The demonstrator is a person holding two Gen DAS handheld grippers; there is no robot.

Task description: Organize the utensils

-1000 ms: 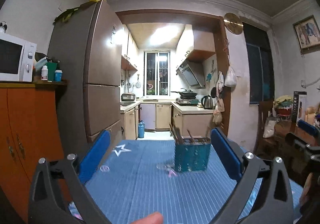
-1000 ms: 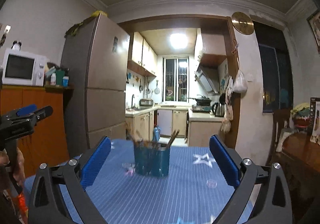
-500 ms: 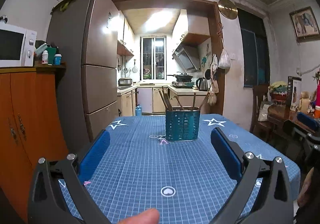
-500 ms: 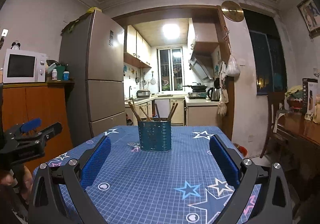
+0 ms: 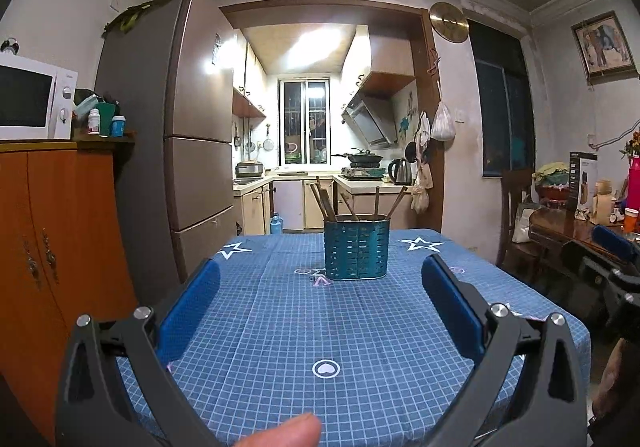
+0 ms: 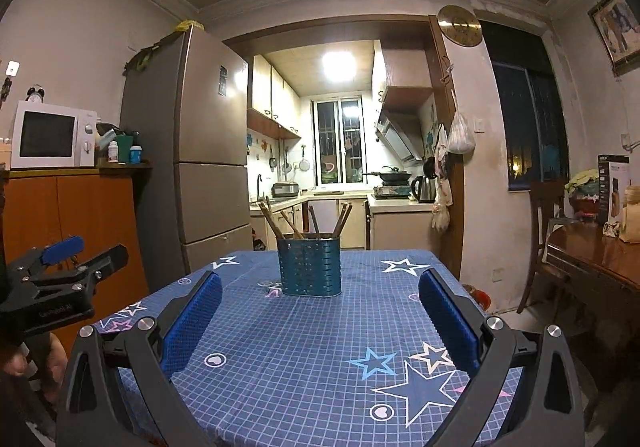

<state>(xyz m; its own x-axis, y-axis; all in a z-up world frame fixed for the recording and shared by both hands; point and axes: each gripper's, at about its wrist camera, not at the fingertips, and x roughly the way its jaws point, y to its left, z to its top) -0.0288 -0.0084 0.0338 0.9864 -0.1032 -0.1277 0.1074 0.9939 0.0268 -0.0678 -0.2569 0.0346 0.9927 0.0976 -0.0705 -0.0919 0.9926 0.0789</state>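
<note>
Left wrist view: left tongs (image 5: 320,279) gape wide, empty, well short of the teal utensil holder (image 5: 356,249) standing upright on the table (image 5: 280,327). Right tongs (image 6: 320,287) likewise spread, holder (image 6: 309,267) ahead, apart.

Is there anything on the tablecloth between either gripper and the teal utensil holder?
Nothing visible. In both wrist views only bare patterned tablecloth lies between the open jaws and the teal utensil holder, which stands upright with utensils sticking out. The left gripper and right gripper both face it, empty.
</note>
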